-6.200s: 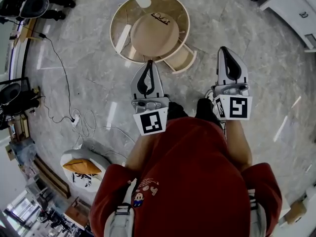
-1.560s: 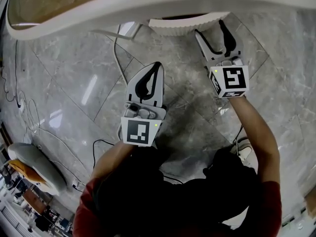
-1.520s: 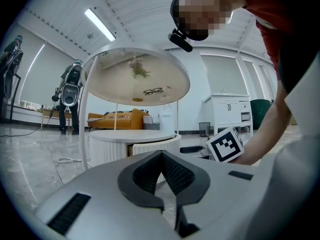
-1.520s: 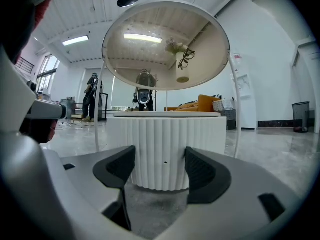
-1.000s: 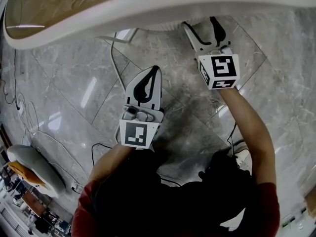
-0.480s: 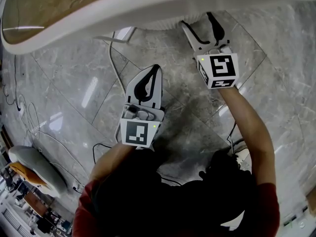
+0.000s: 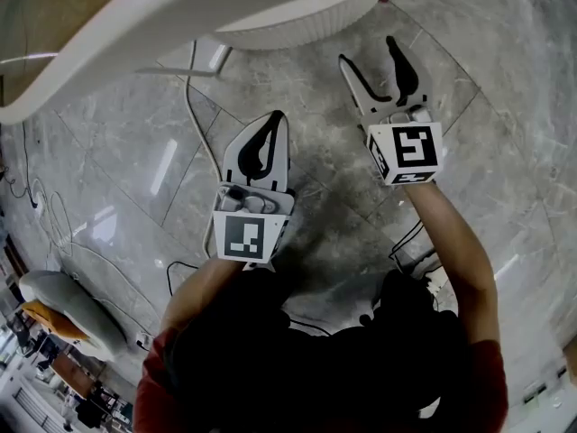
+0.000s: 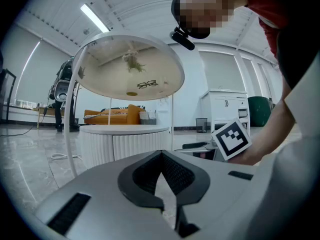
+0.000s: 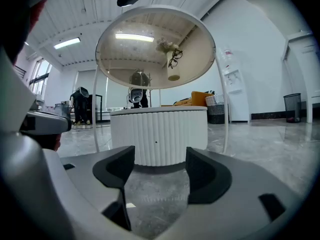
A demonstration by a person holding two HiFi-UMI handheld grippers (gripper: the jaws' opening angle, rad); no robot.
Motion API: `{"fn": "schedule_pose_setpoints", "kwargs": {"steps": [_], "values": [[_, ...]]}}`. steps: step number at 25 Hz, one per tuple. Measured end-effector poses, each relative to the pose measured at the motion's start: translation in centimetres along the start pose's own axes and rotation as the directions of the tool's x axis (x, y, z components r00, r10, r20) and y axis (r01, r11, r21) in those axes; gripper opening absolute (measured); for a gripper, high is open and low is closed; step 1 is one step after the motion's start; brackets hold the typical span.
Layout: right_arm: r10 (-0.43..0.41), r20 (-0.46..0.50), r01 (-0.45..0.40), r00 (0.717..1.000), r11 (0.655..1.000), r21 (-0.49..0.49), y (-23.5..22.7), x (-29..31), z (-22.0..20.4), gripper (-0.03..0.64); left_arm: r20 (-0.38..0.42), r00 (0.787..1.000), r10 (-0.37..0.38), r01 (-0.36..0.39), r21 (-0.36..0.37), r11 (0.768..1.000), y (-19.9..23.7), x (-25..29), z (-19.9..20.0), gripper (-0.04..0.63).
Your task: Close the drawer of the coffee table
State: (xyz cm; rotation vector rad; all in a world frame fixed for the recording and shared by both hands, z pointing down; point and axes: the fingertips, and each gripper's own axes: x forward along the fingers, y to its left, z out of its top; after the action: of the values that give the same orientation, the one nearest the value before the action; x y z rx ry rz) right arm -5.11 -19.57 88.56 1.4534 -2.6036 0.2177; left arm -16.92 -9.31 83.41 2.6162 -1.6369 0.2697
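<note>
The coffee table has a round glass top in a white rim (image 7: 135, 39) over a white ribbed drum (image 7: 288, 30). In the right gripper view the drum (image 9: 159, 139) stands straight ahead on the floor. Its ribbed front is flush, with no drawer standing out. My right gripper (image 7: 368, 52) is open and empty, a short way back from the drum and not touching it. My left gripper (image 7: 273, 120) is shut on nothing, lower and to the left over the marble floor. The left gripper view shows the table (image 8: 127, 66) and the right gripper's marker cube (image 8: 231, 139).
A cable (image 7: 194, 88) runs across the floor by the table's left leg. A grey seat with an orange cushion (image 7: 63, 300) lies at the lower left. A white cabinet (image 8: 225, 109) and an orange sofa (image 8: 112, 115) stand far behind. Glasses and a vase (image 9: 172, 59) rest on the glass top.
Six seconds ago the drawer stood open. The right gripper went to the drum under the table edge and has now drawn back from it. The left gripper stayed shut.
</note>
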Motion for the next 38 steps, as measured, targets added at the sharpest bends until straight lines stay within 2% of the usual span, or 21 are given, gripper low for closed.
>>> {"fn": "schedule_pose_setpoints", "kwargs": {"steps": [5,10,13,16,22,29,31,33,38], "values": [[0.001,-0.005,-0.001,1.000,1.000,-0.001,-0.4,-4.6,-0.6,0.304,-0.009,1.000,-0.018,0.018,0.014,1.000,-1.0,0.6,-0.2,0.012],[-0.036,-0.012,0.037,0.999,0.998,0.060,-0.9,-8.7,-0.8,0.304,0.025,1.000,0.005,-0.004,-0.037,0.999,-1.6,1.2,0.3,0.012],[-0.080,0.009,0.080,0.997,0.996,0.029,-1.5,-11.0,-0.2,0.304,0.000,0.999,-0.041,0.041,0.025,0.999,-2.6,1.0,-0.1,0.012],[-0.128,0.027,0.128,0.991,0.992,0.017,-2.4,-12.8,0.4,0.304,0.007,0.998,-0.058,0.058,0.043,0.997,-3.0,0.9,0.2,0.012],[-0.163,0.017,0.162,0.987,0.986,0.023,-3.2,-14.0,-0.2,0.304,0.014,0.998,-0.063,0.062,0.048,0.997,-3.2,0.7,0.5,0.012],[-0.144,0.021,0.144,0.989,0.989,0.017,-2.6,-13.6,0.0,0.301,0.024,0.998,-0.061,0.060,0.048,0.997,-3.2,0.5,0.8,0.012],[-0.139,0.025,0.139,0.990,0.990,0.016,-2.5,-13.5,0.2,0.262,0.027,0.998,-0.061,0.059,0.052,0.997,-3.1,0.5,0.9,0.012],[-0.136,0.027,0.136,0.990,0.991,0.009,-2.3,-13.6,0.2,0.172,0.027,0.998,-0.062,0.060,0.055,0.997,-3.1,0.5,0.9,0.012],[-0.139,0.029,0.139,0.990,0.990,0.002,-2.3,-13.6,0.2,0.057,0.027,0.997,-0.069,0.068,0.057,0.996,-3.4,0.6,1.0,0.012]]}}
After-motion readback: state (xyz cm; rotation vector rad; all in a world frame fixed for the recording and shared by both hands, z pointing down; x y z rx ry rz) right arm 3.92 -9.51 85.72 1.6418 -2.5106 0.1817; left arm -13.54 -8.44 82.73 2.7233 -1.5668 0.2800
